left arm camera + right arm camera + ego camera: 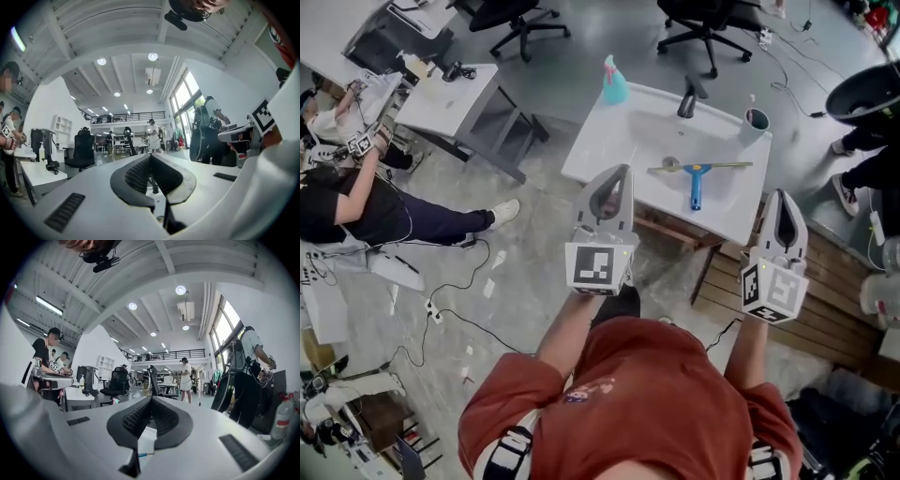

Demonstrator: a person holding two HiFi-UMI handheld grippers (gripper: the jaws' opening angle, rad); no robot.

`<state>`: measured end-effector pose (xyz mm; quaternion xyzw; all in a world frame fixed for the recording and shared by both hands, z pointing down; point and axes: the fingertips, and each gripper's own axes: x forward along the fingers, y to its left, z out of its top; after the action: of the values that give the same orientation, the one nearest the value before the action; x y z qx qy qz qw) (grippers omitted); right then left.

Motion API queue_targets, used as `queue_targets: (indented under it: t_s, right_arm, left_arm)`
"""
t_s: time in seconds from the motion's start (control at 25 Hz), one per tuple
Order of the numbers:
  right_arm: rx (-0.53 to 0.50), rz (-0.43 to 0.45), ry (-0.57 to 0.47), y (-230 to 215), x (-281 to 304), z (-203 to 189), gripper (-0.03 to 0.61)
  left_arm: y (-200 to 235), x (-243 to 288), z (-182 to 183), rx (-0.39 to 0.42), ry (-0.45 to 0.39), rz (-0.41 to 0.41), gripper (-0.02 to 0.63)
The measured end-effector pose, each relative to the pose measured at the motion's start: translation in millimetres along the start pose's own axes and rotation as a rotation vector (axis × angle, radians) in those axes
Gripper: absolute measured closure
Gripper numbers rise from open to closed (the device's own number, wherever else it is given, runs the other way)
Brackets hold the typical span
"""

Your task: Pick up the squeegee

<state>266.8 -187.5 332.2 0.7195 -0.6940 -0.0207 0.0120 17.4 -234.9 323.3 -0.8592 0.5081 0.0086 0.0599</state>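
The squeegee [695,184] lies flat in the basin of a white sink table [598,141]: a blue handle with a long pale blade across its far end. Both grippers are held level in front of the table's near edge, short of the squeegee. My left gripper [619,172] is to the squeegee's lower left, jaws together and nothing between them. My right gripper [779,197] is to its right, beside the table's corner, also shut and empty. In the left gripper view the gripper [151,157] points across the room; the right gripper view shows its gripper [151,400] likewise.
On the sink table stand a black faucet [688,97], a teal spray bottle [614,82] and a cup [756,120]. A wooden pallet [825,281] lies right of the table. A person sits on the floor at left [366,211]; cables trail there. Office chairs [520,23] stand beyond.
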Motion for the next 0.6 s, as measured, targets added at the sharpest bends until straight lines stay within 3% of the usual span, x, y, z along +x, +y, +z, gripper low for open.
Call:
queue_targets:
  t_s: [0.6]
  right_arm:
    - [-0.045,-0.075,0.147,84,116,-34,0.571]
  left_arm:
    - [127,86,-51,-0.07,0.036,-0.067,0.598]
